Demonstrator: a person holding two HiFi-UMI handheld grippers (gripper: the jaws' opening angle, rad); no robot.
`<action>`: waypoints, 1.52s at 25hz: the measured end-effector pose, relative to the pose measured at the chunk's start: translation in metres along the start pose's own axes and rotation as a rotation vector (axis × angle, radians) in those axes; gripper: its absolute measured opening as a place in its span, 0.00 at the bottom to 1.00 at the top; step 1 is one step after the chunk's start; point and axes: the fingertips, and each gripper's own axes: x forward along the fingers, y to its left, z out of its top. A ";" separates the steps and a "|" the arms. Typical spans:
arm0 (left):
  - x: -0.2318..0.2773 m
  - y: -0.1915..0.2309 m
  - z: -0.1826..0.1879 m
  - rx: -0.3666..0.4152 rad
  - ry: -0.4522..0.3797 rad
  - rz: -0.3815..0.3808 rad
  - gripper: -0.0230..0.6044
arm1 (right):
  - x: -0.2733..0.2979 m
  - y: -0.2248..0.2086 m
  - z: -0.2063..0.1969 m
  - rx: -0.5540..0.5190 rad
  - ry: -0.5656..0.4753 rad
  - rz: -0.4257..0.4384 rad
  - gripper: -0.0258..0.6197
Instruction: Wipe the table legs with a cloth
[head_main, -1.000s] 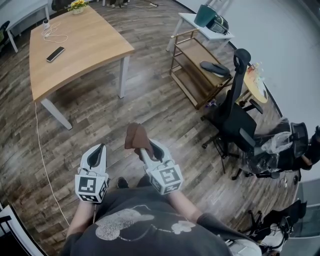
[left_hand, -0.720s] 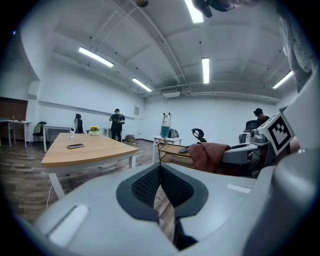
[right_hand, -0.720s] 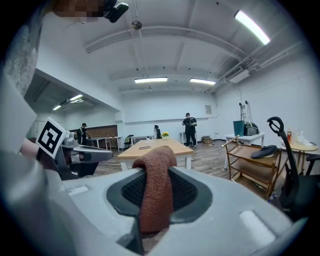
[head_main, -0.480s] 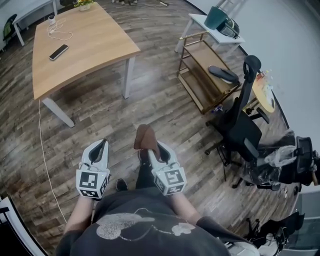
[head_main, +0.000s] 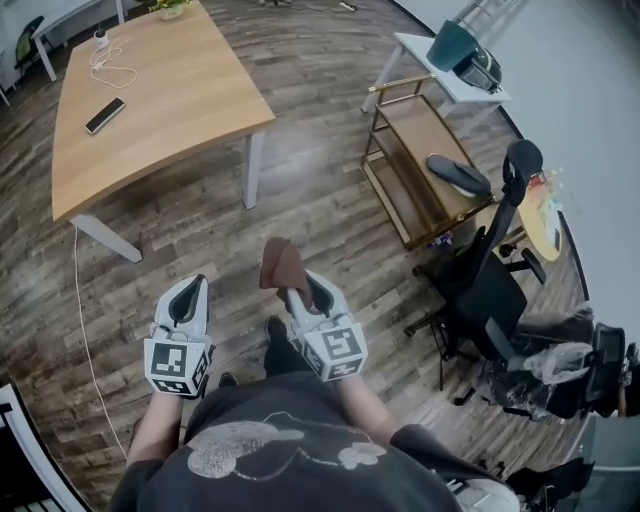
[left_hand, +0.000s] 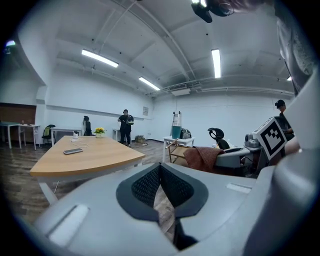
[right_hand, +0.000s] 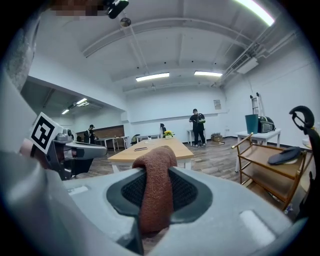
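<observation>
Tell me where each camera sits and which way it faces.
Head view: on the head, facing steeply down; shows left gripper, right gripper, arms, torso.
Left gripper view: on that gripper, along shut fingers toward the table; right gripper at right.
Right gripper view: along fingers shut on the cloth, toward the table.
All share table and cloth.

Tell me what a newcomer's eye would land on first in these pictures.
The brown cloth stands out first, clamped in the right tool and sticking up against the dark plank floor. Beside it, the left tool is shut with nothing in it. Farther ahead and to the left stands the pale wooden table, its white legs well away from the cloth.
</observation>
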 end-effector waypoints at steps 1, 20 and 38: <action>0.011 -0.001 0.003 0.001 -0.001 0.007 0.07 | 0.007 -0.009 0.004 -0.002 -0.001 0.008 0.17; 0.132 -0.002 0.054 0.022 -0.047 0.138 0.07 | 0.104 -0.100 0.041 -0.060 0.029 0.160 0.17; 0.182 0.072 0.041 -0.003 -0.021 0.071 0.07 | 0.191 -0.078 0.034 -0.097 0.123 0.144 0.17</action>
